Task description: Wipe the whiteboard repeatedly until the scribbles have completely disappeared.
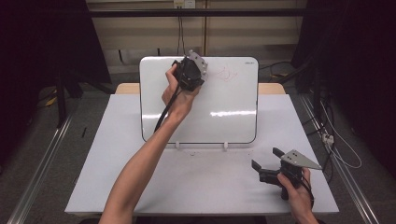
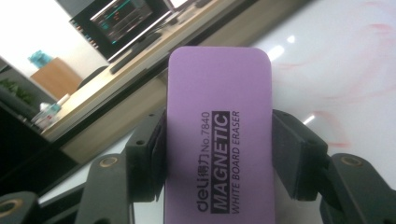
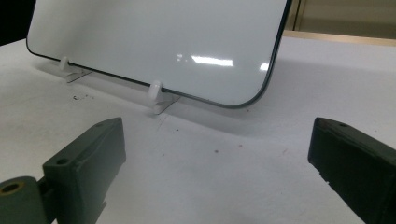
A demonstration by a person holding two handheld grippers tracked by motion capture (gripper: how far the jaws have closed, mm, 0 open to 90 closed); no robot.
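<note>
Grasping the purple eraser (image 2: 219, 135) lengthwise, the left hand-held gripper (image 1: 190, 72) meets the whiteboard (image 1: 224, 112); the right hand-held gripper (image 1: 267, 164) rests released near the surface's (image 1: 140, 177) front-right corner.

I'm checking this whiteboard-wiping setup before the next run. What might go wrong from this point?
1. The whiteboard leans on two small white clip feet; pressing near its top edge, where the left tongs are, may tip or slide it.
2. The purple eraser is pinched only by its sides and sticks far out, so it might twist or slip while wiping.
3. The right tongs sit open on the table, not bracing the board.
</note>
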